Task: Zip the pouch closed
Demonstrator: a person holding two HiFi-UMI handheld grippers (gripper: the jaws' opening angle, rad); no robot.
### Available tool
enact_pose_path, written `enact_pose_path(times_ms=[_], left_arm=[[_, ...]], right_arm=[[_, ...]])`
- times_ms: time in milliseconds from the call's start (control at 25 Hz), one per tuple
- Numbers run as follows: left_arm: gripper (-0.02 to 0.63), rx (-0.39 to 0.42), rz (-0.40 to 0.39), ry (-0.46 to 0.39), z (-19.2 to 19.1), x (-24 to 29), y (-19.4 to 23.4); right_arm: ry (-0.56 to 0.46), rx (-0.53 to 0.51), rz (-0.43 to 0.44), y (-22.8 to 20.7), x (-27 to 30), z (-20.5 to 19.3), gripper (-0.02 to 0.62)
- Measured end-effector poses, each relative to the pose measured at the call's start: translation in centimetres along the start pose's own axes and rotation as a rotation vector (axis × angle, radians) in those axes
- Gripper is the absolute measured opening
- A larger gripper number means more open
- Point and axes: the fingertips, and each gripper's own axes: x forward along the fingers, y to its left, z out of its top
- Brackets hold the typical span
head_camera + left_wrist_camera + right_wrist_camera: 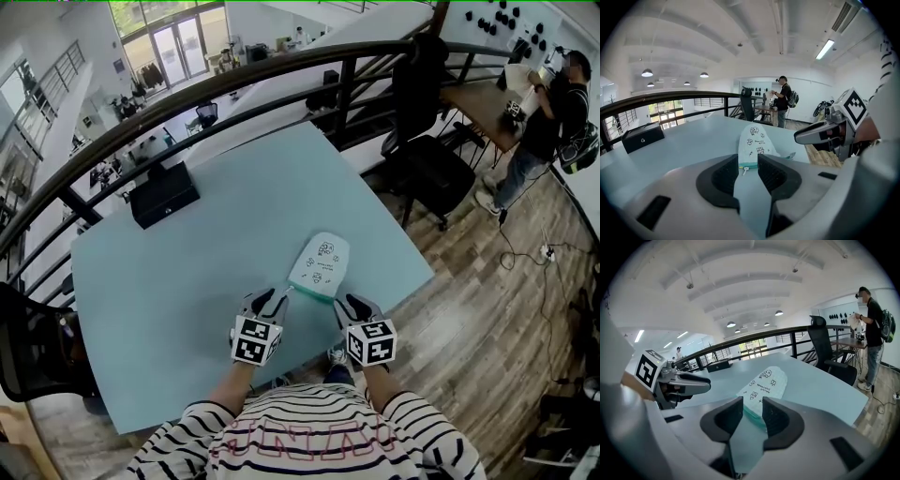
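Observation:
A white pouch point(321, 262) with small black drawings and a teal zipper edge lies flat on the pale blue table point(169, 281), its zipper end toward me. In the left gripper view the pouch point(754, 143) lies just beyond the jaws, with the small zipper pull point(744, 169) at its near left corner. My left gripper point(272, 300) point(748, 174) hovers open near that corner and holds nothing. My right gripper point(354, 306) point(753, 417) is open over the pouch's point(766, 380) near right end, touching nothing that I can see.
A black box point(163, 195) sits at the table's far left. A dark railing point(281, 70) curves behind the table. A black office chair point(427, 150) stands to the right on the wooden floor, and a person point(548, 112) stands by a desk at far right.

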Motion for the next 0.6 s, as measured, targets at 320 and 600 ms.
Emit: enact_pose_path(times_ms=[320,600], left_arm=[[0.104,0.011,-0.012,-0.056,0.8,-3.7,-0.3],[0.104,0.033,-0.025,-0.107,1.4,-6.4,-0.8]], right_arm=[[-0.091,0.029,0.017,2.7,-1.9,1.5,0.123],[-0.199,0.031,0.015,4.5,-4.2,2.9,0.071]])
